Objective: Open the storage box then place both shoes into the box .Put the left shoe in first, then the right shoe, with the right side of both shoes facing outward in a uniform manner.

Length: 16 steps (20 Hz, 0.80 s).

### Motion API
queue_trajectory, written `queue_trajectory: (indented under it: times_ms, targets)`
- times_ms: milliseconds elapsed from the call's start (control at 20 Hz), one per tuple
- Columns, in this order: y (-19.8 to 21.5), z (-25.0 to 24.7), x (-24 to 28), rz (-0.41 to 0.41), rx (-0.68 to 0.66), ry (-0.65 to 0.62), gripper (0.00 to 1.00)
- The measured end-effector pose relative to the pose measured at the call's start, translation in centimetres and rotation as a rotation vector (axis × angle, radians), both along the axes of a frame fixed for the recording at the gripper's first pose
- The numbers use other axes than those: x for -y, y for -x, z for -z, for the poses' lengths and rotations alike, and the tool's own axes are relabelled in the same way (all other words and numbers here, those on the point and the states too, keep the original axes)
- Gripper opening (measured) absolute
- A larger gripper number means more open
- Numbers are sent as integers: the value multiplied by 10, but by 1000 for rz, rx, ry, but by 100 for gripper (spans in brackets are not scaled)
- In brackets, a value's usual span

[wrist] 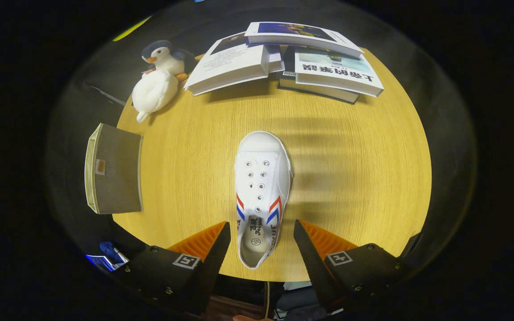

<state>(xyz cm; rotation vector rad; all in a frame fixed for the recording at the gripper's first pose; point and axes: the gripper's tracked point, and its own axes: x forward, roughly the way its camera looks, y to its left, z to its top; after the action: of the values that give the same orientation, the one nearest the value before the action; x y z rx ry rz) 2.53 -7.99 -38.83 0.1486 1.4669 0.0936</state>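
Gripper fingers wide apart around the shoe heel at the table near edge, so I'd squeeze low and centered.

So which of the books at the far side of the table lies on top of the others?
The thin white-edged book with the dark blue cover, farthest from the open hand-held gripper; it bridges the thick white book and the landscape-cover book.

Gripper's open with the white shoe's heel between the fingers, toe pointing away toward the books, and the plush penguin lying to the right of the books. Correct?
Not quite. In the gripper view the plush penguin lies left of the books, not right. The rest holds: the gripper is open, the white shoe has its heel between the fingers, toe toward the books.
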Motion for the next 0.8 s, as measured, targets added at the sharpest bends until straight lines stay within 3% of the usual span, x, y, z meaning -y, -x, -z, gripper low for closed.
queue_trajectory:
  times_ms: [500, 550, 600, 650, 700, 750, 800]
  targets:
    - [9, 57, 9, -66, -73, 65, 86]
    - [5, 60, 9, -56, -74, 64, 78]
    - [6, 61, 6, -54, -90, 58, 63]
    - [8, 73, 1, -57, -83, 39, 63]
    - [4, 62, 2, -74, -84, 57, 51]
    - [7, 67, 2, -111, -77, 64, 39]
    - [5, 70, 16, -172, -67, 148, 38]
